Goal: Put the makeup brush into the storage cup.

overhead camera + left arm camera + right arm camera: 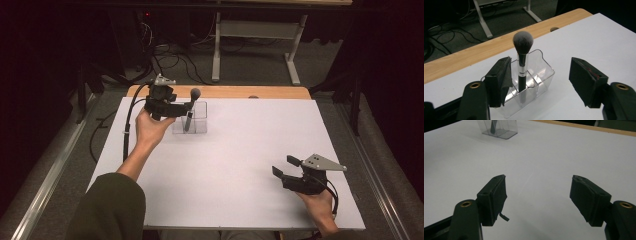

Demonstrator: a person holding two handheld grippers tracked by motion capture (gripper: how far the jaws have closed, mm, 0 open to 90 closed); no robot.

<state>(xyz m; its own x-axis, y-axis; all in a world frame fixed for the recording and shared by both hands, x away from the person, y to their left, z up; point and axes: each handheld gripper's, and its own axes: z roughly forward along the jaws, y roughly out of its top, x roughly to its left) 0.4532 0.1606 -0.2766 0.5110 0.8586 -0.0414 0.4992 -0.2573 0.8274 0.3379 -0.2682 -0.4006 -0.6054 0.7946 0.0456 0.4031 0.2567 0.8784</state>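
Note:
A makeup brush [192, 106] [522, 67] with a black handle, silver ferrule and grey bristles stands upright in a clear plastic organizer [196, 122] [541, 75] at the back left of the white table. My left gripper [183, 107] [540, 67] is open at the organizer. Its left jaw is close beside the brush handle, and whether they touch I cannot tell. My right gripper [285, 166] [539, 182] is open with nothing between its jaws, low over the table at the front right. The organizer [499, 128] lies far ahead of it.
The white table top [240, 150] has a wooden strip [225, 92] along its far edge. Behind it on the floor are a desk frame [216, 50] and loose cables [170, 57]. A metal rail [55, 165] runs along the left.

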